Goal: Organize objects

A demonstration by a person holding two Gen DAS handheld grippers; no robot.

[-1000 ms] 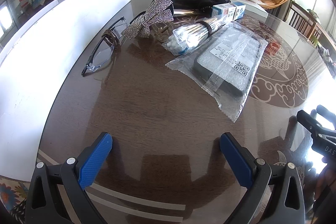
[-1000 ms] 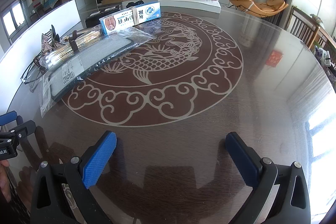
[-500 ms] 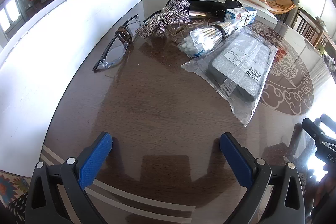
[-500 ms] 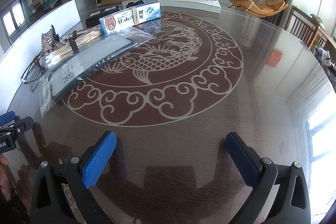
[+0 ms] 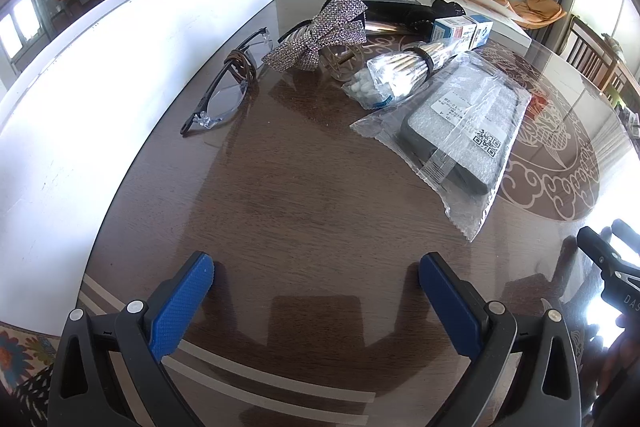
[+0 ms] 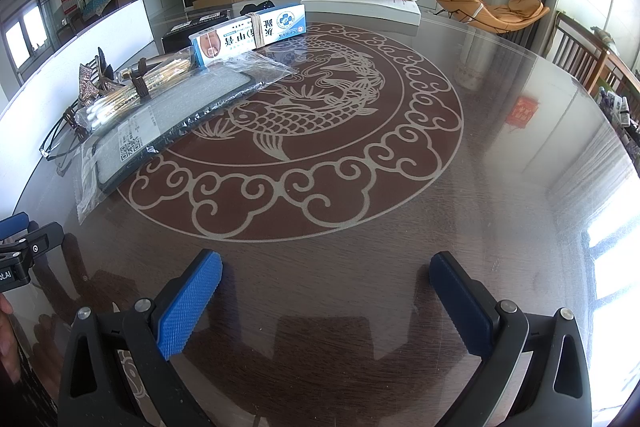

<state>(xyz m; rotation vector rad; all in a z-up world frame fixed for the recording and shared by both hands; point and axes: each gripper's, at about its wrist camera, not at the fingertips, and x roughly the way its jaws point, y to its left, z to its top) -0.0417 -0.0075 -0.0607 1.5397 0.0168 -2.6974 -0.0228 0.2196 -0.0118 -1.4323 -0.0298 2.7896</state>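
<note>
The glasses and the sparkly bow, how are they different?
The glasses are thin, dark-rimmed and see-through, while the bow is thick and covered in shiny sparkles. The glasses lie low and flat on the table; the bow stands up taller. The glasses are nearer the white board; the bow sits nearer the bundle of cotton swabs. Both rest on the table, and no claw touches them.

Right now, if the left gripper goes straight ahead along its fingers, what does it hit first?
Likely nothing soon: the left gripper is open over bare table. Further on, roughly in line, sits the sparkly bow; depth is unclear.
</note>
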